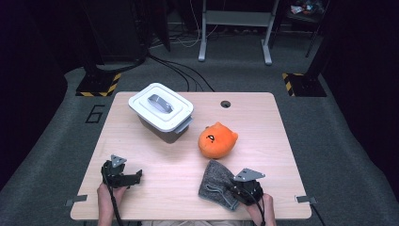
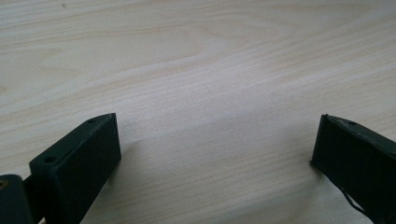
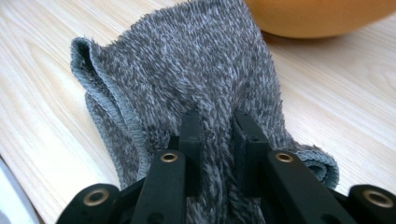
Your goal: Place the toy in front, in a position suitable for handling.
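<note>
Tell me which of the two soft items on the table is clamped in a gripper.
The grey towel, pinched in the right gripper. The orange plush sits free just beyond it, untouched.

Cloth on table, plush toy behind, lidded box far-left.
</note>
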The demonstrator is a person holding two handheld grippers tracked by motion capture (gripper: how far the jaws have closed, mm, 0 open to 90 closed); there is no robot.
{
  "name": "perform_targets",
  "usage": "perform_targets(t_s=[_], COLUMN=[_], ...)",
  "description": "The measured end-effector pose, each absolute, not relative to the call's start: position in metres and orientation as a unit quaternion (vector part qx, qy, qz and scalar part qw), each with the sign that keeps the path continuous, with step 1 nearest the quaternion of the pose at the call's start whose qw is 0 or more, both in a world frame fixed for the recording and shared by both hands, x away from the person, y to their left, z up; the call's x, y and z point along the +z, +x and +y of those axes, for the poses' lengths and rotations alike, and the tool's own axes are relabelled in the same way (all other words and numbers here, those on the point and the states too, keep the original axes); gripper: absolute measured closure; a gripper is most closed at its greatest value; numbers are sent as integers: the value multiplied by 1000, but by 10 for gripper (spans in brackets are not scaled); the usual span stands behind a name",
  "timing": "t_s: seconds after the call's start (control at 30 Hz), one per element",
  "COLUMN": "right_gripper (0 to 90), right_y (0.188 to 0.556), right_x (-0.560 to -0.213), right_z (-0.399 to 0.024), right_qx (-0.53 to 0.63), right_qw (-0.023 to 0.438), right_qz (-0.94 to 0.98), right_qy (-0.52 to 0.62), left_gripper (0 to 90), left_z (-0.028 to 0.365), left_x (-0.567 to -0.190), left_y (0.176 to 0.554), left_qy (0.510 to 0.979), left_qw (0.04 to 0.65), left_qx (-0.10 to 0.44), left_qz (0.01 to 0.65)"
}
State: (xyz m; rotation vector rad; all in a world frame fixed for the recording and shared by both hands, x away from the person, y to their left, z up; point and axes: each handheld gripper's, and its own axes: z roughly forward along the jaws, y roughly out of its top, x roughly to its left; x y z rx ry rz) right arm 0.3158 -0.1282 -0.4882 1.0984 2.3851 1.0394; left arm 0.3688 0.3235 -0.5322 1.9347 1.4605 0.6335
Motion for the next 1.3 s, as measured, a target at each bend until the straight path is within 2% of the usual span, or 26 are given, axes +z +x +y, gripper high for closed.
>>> perform_targets(t_s=[1.3], right_gripper=[753], right_y=[327], right_x=[-485], right_z=[-221], right_qx=[355], right_qw=[222], right_qz=[757], right_qy=[502], left_gripper=[8], left_z=[323], left_x=[-532], left_y=[369], left_qy=[733], left_qw=[313], left_qx=[240], left_qz=[554])
